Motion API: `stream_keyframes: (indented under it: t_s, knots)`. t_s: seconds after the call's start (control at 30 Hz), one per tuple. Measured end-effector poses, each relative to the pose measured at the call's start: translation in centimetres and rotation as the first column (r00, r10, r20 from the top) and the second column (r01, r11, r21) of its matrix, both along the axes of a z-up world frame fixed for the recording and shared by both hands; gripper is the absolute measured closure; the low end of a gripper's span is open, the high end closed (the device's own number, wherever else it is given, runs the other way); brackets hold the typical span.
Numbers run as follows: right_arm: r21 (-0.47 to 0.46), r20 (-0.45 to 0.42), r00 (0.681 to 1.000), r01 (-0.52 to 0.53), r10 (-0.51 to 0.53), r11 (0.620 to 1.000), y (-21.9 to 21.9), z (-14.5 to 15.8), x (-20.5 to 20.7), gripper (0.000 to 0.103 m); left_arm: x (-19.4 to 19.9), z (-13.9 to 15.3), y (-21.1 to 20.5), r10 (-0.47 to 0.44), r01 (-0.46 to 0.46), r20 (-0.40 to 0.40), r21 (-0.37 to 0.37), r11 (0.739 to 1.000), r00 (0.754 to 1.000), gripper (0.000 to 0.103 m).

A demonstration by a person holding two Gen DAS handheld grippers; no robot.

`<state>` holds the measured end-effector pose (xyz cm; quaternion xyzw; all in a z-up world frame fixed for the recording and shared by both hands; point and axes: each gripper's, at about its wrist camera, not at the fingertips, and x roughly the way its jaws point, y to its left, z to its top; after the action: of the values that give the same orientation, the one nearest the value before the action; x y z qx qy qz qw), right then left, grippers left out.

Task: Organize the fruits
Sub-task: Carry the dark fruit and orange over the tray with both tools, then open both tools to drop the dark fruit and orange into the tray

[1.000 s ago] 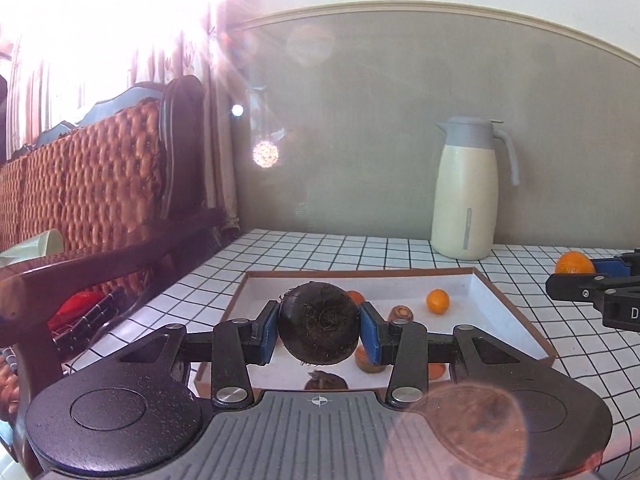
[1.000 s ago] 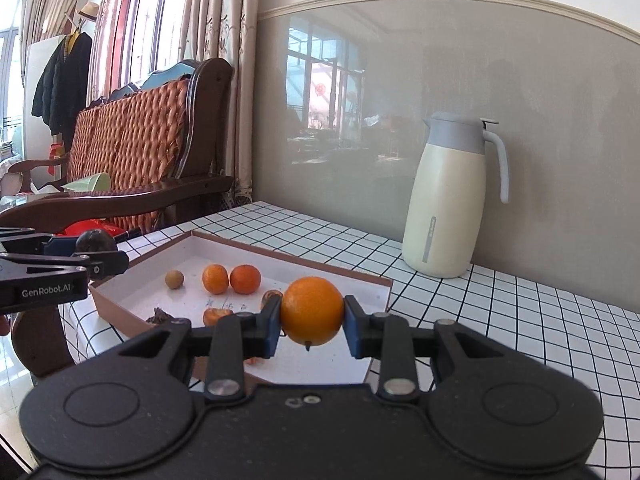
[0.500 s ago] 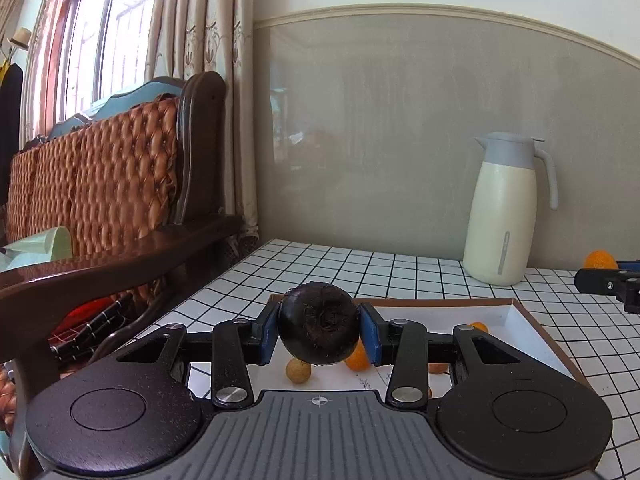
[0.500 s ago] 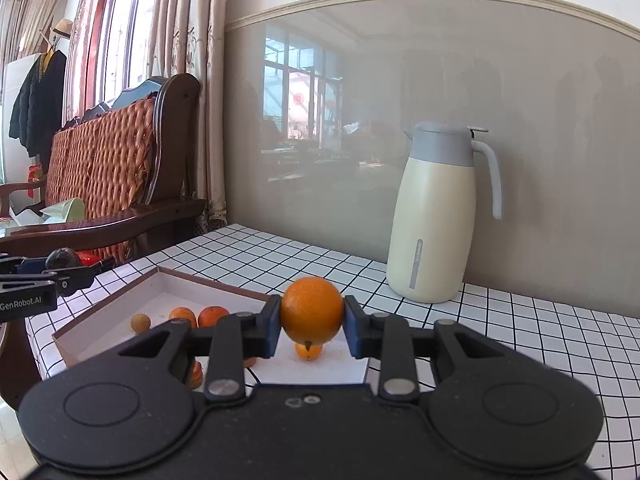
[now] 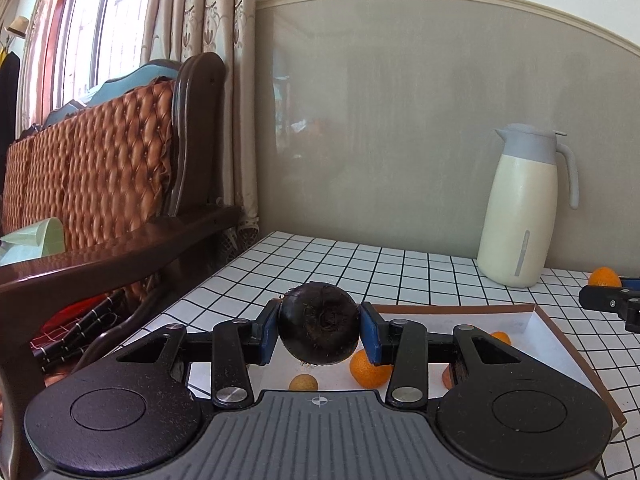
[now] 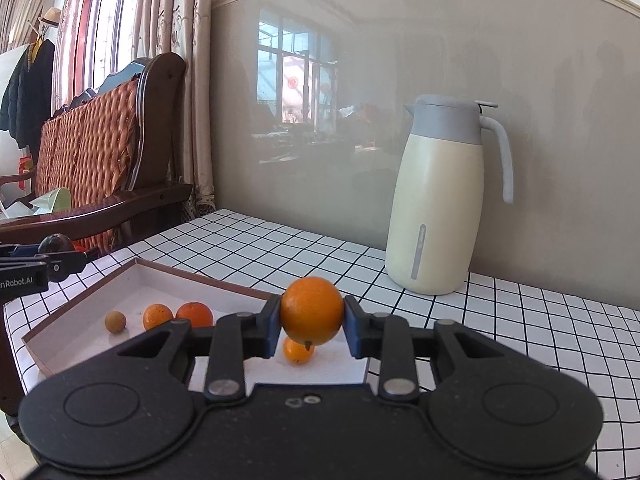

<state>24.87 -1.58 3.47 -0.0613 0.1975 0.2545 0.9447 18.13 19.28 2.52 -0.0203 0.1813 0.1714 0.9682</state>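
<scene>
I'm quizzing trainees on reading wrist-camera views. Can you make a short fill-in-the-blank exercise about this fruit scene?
1. The left gripper is shut on a ____ coloured fruit.
2. The right gripper holds an ____.
3. The loose fruits lie in a shallow ____.
4. The cream jug stands on the ____ tablecloth.

Missing words: dark; orange; tray; checked
</scene>
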Motion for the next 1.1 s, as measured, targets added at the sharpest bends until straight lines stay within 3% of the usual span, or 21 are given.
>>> stream_keyframes:
  t_s: [0.93,0.97,1.0,1.03,1.07,1.1]
  knots:
    - [-0.004,-0.100,0.995,0.001,-0.001,1.000,1.7,-1.5,4.1,0.079,3.8,-2.0,2.1,0.004,-0.006,-0.078,-0.020,1.000,0.997,0.060]
    - [-0.004,-0.106,0.994,-0.003,0.003,1.000,1.8,-1.4,4.3,0.074,3.9,-2.1,2.0,0.008,-0.009,-0.080,-0.013,1.000,0.997,0.053]
    - [-0.024,-0.108,0.994,-0.001,-0.002,1.000,2.1,-1.4,4.6,0.046,3.8,-2.1,1.9,0.013,-0.013,-0.067,-0.004,1.000,0.998,0.036]
    - [-0.044,-0.089,0.996,0.030,-0.034,0.999,2.2,-1.4,4.7,0.023,3.3,-2.0,1.6,0.030,-0.030,-0.029,0.012,0.999,0.999,0.002]
    - [-0.045,-0.038,0.997,0.069,-0.071,0.997,2.1,-1.4,4.4,0.008,2.9,-1.9,1.3,0.045,-0.046,0.012,0.040,0.998,0.999,0.000]
    - [-0.033,0.012,0.996,0.093,-0.093,0.995,2.0,-1.5,4.1,0.006,2.9,-1.7,1.2,0.047,-0.047,0.012,0.056,0.997,0.999,0.000]
